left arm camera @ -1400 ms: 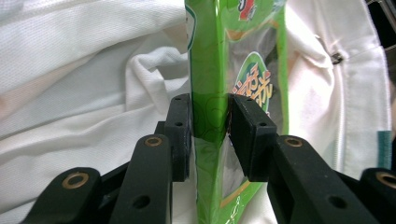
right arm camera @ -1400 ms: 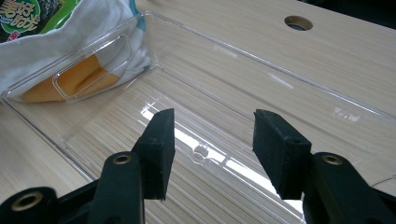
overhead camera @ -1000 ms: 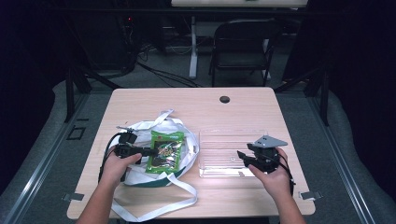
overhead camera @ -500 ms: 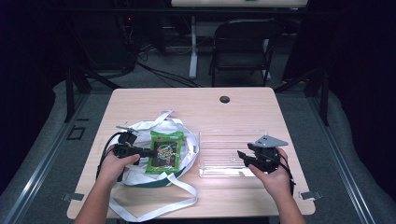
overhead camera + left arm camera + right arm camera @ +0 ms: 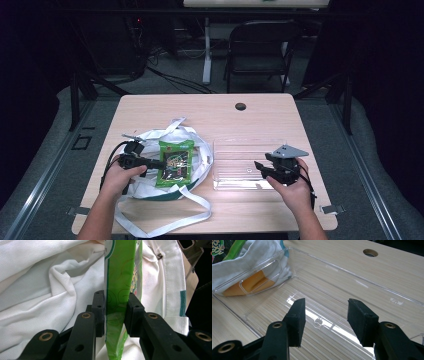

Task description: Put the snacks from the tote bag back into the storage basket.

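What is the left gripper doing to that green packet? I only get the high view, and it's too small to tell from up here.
Observer: The left gripper view shows the left gripper shut on the green packet, with its fingers pressing on both faces.
Operator: And what about the right one?
Observer: In the right gripper view, the right gripper is open. Its fingers point into the clear tray with nothing between them.
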`<move>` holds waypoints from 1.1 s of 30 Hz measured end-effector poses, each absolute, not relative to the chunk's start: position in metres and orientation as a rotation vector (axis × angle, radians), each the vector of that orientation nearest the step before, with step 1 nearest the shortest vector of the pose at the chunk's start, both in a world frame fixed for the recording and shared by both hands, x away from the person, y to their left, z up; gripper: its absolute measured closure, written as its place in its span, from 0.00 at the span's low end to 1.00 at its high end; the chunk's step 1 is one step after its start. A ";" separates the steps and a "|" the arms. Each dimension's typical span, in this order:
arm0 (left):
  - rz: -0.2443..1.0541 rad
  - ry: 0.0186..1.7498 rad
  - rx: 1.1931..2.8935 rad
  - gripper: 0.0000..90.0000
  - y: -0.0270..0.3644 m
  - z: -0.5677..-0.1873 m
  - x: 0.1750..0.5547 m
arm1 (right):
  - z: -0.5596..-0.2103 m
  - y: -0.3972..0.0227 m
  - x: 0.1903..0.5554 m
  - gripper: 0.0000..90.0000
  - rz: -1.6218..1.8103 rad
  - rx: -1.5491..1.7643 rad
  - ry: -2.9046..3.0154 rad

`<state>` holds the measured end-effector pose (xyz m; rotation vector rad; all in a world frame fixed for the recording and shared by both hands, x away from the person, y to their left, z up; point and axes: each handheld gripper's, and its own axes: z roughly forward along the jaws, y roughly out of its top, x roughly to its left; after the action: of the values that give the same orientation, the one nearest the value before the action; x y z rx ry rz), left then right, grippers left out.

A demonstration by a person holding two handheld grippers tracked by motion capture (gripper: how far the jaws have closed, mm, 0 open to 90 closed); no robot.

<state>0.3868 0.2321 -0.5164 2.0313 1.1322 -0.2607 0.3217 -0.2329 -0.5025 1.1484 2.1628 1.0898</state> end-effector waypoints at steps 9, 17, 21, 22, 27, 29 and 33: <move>-0.256 1.121 2.031 0.82 0.233 -0.515 0.386 | -0.503 -0.234 0.322 0.54 1.087 1.148 2.160; -0.238 1.117 2.016 0.82 0.236 -0.512 0.386 | -0.503 -0.234 0.322 0.54 1.091 1.153 2.155; -0.231 1.111 2.014 0.82 0.237 -0.511 0.386 | -0.503 -0.233 0.322 0.54 1.091 1.151 2.156; -0.223 1.111 2.013 0.82 0.237 -0.510 0.386 | -0.503 -0.234 0.322 0.54 1.091 1.147 2.158; -0.206 1.113 2.009 0.82 0.238 -0.509 0.385 | -0.503 -0.233 0.322 0.54 1.091 1.146 2.159; -0.204 1.112 2.008 0.82 0.238 -0.509 0.385 | -0.503 -0.233 0.322 0.54 1.091 1.146 2.159; -0.193 1.113 1.999 0.82 0.239 -0.506 0.384 | -0.503 -0.233 0.322 0.54 1.092 1.145 2.155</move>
<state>0.3845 0.2391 -0.5065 1.9987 1.1134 -0.1926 0.3219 -0.2335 -0.5030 1.1446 2.1550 1.0919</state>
